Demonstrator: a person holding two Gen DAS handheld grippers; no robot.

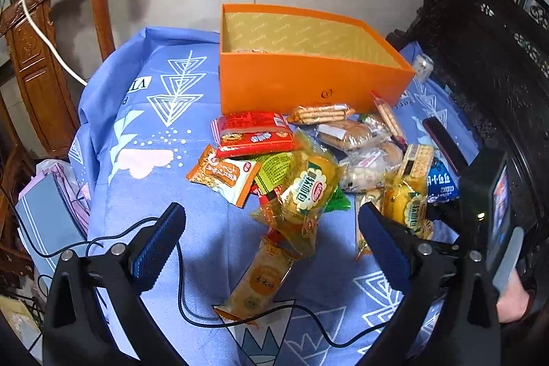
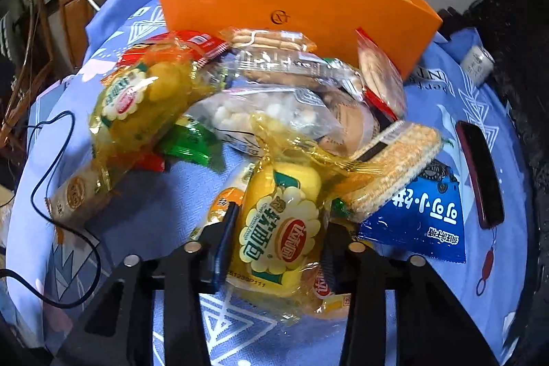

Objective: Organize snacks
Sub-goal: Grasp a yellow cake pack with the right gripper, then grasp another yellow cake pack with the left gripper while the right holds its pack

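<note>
I'm barely started: one packet shows inside the orange box, the snack pile covers the worktop. My right gripper clamps a yellow cake packet; left gripper gapes empty

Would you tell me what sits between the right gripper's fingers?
A yellow cake packet, flanked by both fingers, as the right wrist view shows.

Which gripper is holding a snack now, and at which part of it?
The right gripper grips the yellow cake packet across its middle, by its two long sides. The left gripper holds nothing.
</note>
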